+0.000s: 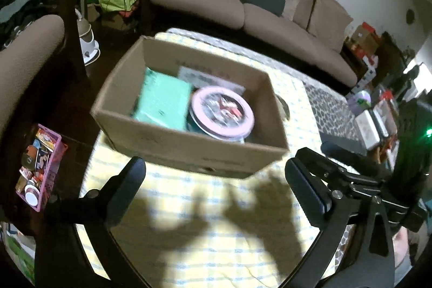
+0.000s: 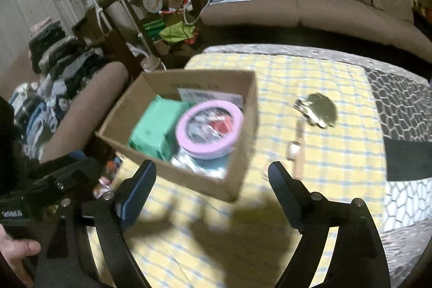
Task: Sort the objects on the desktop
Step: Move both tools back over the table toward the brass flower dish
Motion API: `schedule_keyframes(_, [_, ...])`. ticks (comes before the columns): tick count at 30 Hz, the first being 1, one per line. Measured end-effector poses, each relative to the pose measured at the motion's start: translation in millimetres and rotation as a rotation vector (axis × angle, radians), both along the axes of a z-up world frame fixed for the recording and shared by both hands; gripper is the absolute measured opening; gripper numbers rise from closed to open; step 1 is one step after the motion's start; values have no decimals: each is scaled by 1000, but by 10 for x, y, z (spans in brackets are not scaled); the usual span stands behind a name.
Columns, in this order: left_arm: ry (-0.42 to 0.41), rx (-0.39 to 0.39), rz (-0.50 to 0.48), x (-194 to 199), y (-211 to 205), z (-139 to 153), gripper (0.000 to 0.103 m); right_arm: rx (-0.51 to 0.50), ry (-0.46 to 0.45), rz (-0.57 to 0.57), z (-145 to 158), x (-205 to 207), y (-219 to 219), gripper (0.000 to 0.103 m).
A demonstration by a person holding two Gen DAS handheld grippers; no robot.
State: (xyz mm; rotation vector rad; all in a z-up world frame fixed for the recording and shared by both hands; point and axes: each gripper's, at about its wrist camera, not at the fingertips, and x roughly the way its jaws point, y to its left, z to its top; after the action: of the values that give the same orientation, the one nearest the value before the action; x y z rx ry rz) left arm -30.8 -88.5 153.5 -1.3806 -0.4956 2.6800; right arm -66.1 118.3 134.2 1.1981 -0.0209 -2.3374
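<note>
An open cardboard box [image 1: 172, 150] stands on the yellow checked cloth [image 1: 216, 247]. It holds a green packet [image 1: 162, 101] and a round pink-rimmed tin [image 1: 222, 112]. The box [image 2: 189, 180], the green packet [image 2: 154, 126] and the tin [image 2: 209, 128] also show in the right wrist view. Right of the box lie a round metallic object [image 2: 321, 107] and a small wooden-handled item [image 2: 297, 150]. My left gripper [image 1: 213, 180] is open and empty, in front of the box. My right gripper [image 2: 213, 185] is open and empty, just before the box's near corner.
A brown sofa [image 1: 243, 7] runs behind the table. A brown armchair [image 2: 89, 104] stands at the left. A pink basket [image 1: 40, 169] of small items sits low at the left. A grey patterned cloth [image 2: 399, 104] covers the table's right side. Boxes and clutter [image 1: 378, 109] stand at the right.
</note>
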Motion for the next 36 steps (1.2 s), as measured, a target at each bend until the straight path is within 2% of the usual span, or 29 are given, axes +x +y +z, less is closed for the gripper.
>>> schedule_keyframes(2, [-7, -5, -5, 59, 167, -39, 103, 2, 12, -5, 0, 70, 112, 99])
schedule_keyframes(4, [-9, 7, -9, 112, 278, -63, 103, 11, 33, -23, 14, 135, 261, 103])
schedule_keyframes(13, [-41, -25, -43, 281, 894, -241, 103, -18, 28, -61, -27, 251, 892, 103])
schedule_keyframes(18, [-7, -5, -64, 310, 1224, -404, 103, -14, 34, -57, -113, 239, 1194, 103])
schedule_keyframes(22, [28, -11, -101, 312, 1528, -655, 103, -20, 46, -60, -262, 193, 1497, 103])
schedule_keyframes(28, [9, -14, -153, 152, 1878, -1014, 103, -56, 11, -73, -546, 52, 1868, 103])
schedule_keyframes(33, [5, -30, -171, -13, 2002, -1135, 103, -77, 6, -69, -729, -139, 2012, 103])
schedule_keyframes(36, [-19, 5, -157, -103, 1987, -1212, 103, -90, 0, -66, -773, -324, 2013, 103])
